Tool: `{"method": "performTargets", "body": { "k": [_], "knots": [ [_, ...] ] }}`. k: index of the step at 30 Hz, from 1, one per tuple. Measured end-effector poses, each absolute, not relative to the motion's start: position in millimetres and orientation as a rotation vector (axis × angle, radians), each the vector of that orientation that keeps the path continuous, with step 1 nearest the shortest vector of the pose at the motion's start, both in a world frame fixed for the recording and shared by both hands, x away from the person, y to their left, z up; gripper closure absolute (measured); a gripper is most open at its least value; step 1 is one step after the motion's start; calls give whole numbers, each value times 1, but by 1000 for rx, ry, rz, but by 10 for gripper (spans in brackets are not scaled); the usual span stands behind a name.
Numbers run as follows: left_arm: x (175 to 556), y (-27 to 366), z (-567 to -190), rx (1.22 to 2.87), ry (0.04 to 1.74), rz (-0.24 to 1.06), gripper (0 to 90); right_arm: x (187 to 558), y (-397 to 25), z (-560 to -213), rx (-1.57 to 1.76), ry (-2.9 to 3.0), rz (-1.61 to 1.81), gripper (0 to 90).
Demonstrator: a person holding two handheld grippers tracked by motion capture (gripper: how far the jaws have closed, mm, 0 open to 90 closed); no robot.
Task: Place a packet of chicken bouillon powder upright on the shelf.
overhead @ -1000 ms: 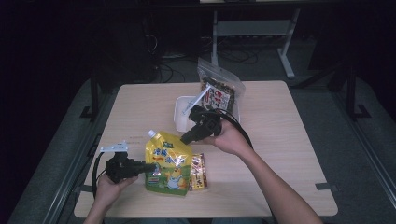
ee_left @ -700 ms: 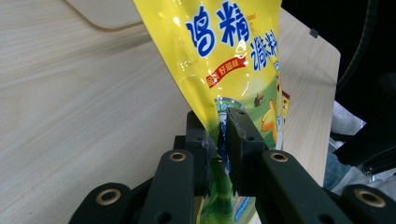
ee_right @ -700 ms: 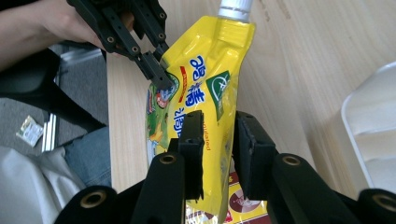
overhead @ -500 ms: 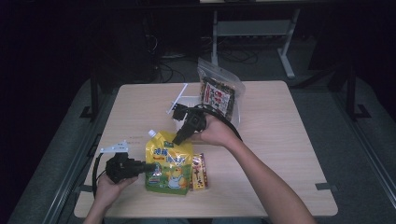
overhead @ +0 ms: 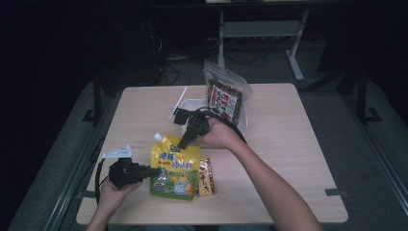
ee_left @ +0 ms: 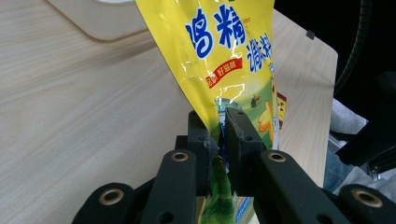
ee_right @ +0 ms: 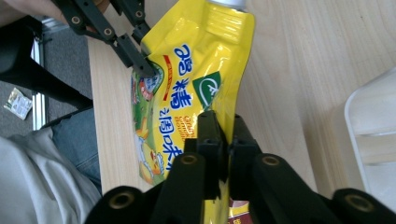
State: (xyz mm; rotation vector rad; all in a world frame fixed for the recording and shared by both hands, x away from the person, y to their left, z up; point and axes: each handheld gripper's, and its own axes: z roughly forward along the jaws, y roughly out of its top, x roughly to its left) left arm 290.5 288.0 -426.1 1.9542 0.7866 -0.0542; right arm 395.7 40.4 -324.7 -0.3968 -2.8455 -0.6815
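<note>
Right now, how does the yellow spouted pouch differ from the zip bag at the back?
The yellow spouted pouch is opaque and lies near the front of the table, pinched by both claws; the clear zip bag stands upright in the white tray, untouched. The pouch has a spout, the bag a flat sealed top. Both are flexible packs.

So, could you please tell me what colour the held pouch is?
The pouch is mainly yellow, with blue lettering; right gripper view shows it best.

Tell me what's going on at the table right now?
A person holds the yellow pouch with both grippers. The left gripper is shut on one side edge, the right gripper on the opposite edge near the top. A small snack pack lies beside it, and the white tray with a dark bag sits behind.
</note>
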Motion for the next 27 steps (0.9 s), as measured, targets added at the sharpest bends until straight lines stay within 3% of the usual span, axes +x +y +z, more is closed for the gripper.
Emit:
{"method": "performTargets", "body": {
  "k": [11, 27],
  "knots": [
    [292, 290, -428, 1954, 837, -35, 666, 388, 41, -314, -459, -2759, -660, 891],
    [292, 297, -426, 1952, 881, 23, 574, 381, 39, -301, -608, -2692, -689, 894]
  ]
}}
